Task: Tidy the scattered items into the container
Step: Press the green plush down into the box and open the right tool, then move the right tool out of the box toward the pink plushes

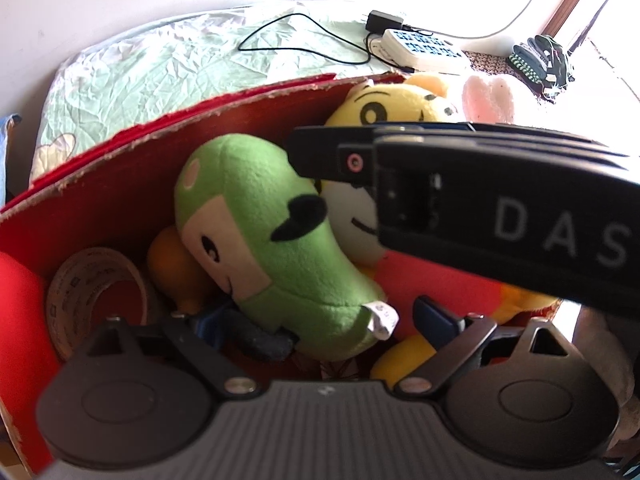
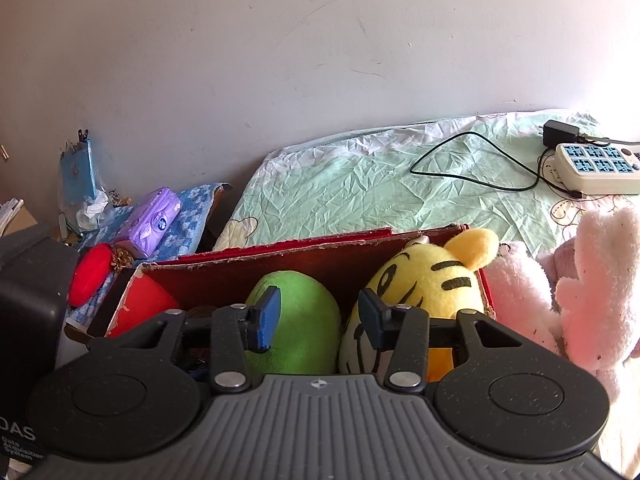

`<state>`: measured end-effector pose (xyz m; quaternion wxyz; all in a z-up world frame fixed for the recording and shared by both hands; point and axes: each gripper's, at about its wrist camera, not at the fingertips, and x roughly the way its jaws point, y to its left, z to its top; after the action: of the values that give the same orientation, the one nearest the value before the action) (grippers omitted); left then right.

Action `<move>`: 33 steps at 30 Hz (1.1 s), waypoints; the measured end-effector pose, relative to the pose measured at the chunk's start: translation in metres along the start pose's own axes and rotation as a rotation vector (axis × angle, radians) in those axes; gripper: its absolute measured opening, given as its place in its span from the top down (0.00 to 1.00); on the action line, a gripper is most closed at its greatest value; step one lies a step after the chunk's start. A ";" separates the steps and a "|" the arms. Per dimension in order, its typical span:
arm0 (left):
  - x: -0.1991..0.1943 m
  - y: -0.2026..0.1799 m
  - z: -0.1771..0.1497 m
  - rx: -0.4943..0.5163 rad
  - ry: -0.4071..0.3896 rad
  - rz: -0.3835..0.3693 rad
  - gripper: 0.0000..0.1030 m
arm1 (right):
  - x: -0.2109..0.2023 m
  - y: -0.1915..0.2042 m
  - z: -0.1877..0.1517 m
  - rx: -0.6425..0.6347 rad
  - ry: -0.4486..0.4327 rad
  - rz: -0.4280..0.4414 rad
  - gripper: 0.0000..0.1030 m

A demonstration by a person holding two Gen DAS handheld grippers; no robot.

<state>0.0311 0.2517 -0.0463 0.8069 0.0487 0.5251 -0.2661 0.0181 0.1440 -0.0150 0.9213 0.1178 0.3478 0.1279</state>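
A red cardboard box holds a green plush, a yellow tiger plush, a tape roll, an orange item and a red item. My left gripper hangs over the box, open wide, with the green plush's lower end between its fingers; no pad presses on it. My right gripper stands open at the box's near side, nothing between its blue pads. Its body crosses the left wrist view. A pink plush lies outside the box, to the right.
The box sits on a bed with a crumpled pale green sheet. A white power strip, black charger and looped cable lie at the back right. A purple tissue pack and red round item lie left.
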 end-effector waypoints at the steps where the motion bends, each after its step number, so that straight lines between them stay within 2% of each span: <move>1: 0.001 -0.002 0.002 0.008 0.005 0.007 0.08 | -0.001 -0.001 0.000 0.007 -0.004 0.004 0.54; 6: -0.006 -0.002 0.003 0.052 -0.018 0.017 0.08 | -0.007 -0.008 0.002 0.010 -0.007 0.005 0.56; 11: -0.024 0.006 -0.001 0.095 -0.086 0.006 0.07 | -0.018 -0.027 -0.002 0.039 0.010 0.028 0.74; 12: -0.024 0.009 0.000 0.088 -0.093 -0.014 0.06 | -0.020 -0.030 -0.004 0.044 0.013 0.032 0.78; 14: -0.019 0.012 0.005 0.074 -0.088 -0.055 0.01 | -0.023 -0.033 -0.006 0.047 0.016 0.041 0.81; 16: -0.011 0.013 0.011 0.069 -0.067 -0.035 0.01 | -0.025 -0.034 -0.008 0.042 0.018 0.055 0.81; 22: -0.019 0.022 0.015 0.040 -0.082 -0.073 0.01 | -0.035 -0.041 -0.009 0.050 -0.006 0.083 0.81; 27: -0.024 0.015 0.011 0.066 -0.087 -0.027 0.01 | -0.036 -0.036 -0.009 0.029 -0.011 0.078 0.80; 33: -0.022 0.014 0.006 0.063 -0.056 0.024 0.01 | -0.037 -0.031 -0.011 -0.013 -0.014 0.065 0.79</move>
<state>0.0357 0.2703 -0.0271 0.8225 0.0731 0.4929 -0.2741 -0.0111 0.1047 -0.0095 0.9199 0.1239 0.3363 0.1594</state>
